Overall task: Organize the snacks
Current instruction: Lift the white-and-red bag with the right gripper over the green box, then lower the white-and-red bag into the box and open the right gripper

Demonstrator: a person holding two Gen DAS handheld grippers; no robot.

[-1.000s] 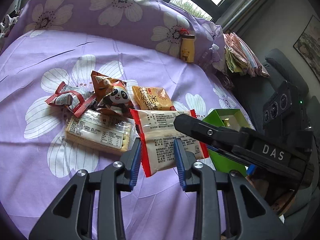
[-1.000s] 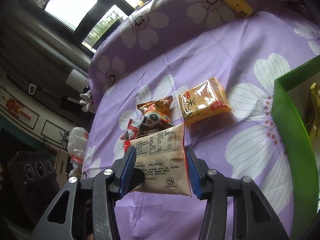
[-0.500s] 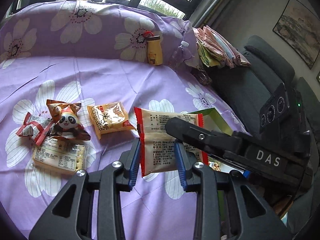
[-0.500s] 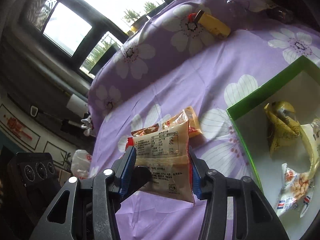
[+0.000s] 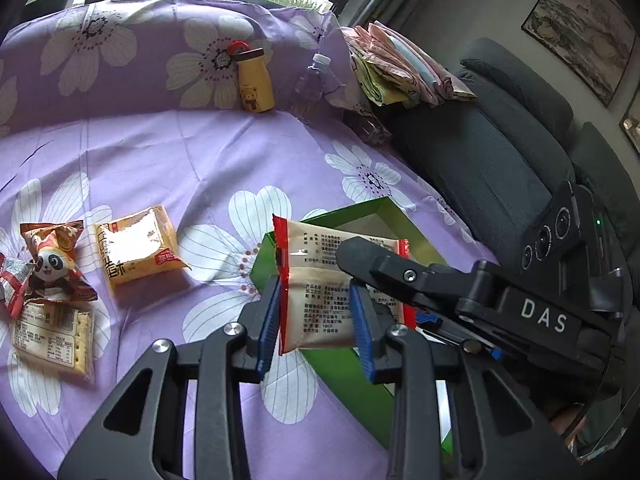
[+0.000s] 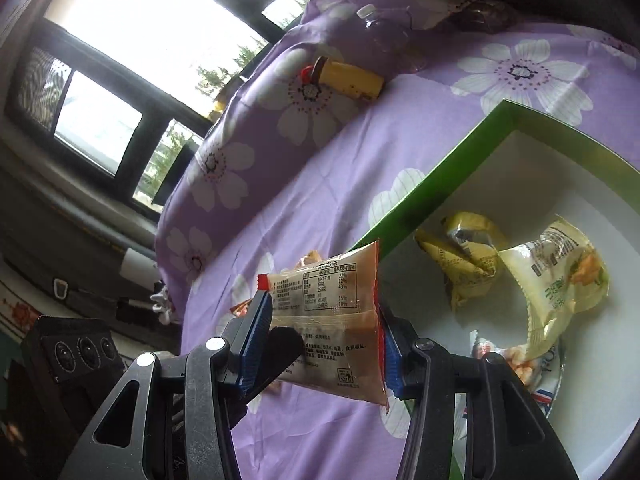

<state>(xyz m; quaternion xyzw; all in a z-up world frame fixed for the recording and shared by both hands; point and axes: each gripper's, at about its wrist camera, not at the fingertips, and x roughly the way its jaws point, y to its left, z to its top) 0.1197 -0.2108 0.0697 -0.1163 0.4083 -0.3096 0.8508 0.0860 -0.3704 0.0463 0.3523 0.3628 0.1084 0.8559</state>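
Both grippers hold one beige snack packet with red ends (image 5: 316, 292), also in the right wrist view (image 6: 332, 320), in the air over the near-left edge of the green box (image 5: 360, 212). My left gripper (image 5: 318, 316) is shut on it, and so is my right gripper (image 6: 324, 344). The box's white inside (image 6: 520, 168) holds a crumpled yellow wrapper (image 6: 460, 256), a pale yellow bag (image 6: 560, 276) and a peanut packet (image 6: 516, 360). An orange packet (image 5: 136, 244), a panda packet (image 5: 52, 264) and a cracker pack (image 5: 52, 336) lie on the purple flowered cloth (image 5: 200, 152).
A yellow bear bottle (image 5: 256, 80) and a clear water bottle (image 5: 312, 84) stand at the back of the cloth. Folded cloths (image 5: 392, 68) lie on a dark sofa (image 5: 500, 140) to the right. Windows are behind.
Both grippers have lifted the beige packet off the cloth and carried it right, from beside the other snacks to above the green box's edge.
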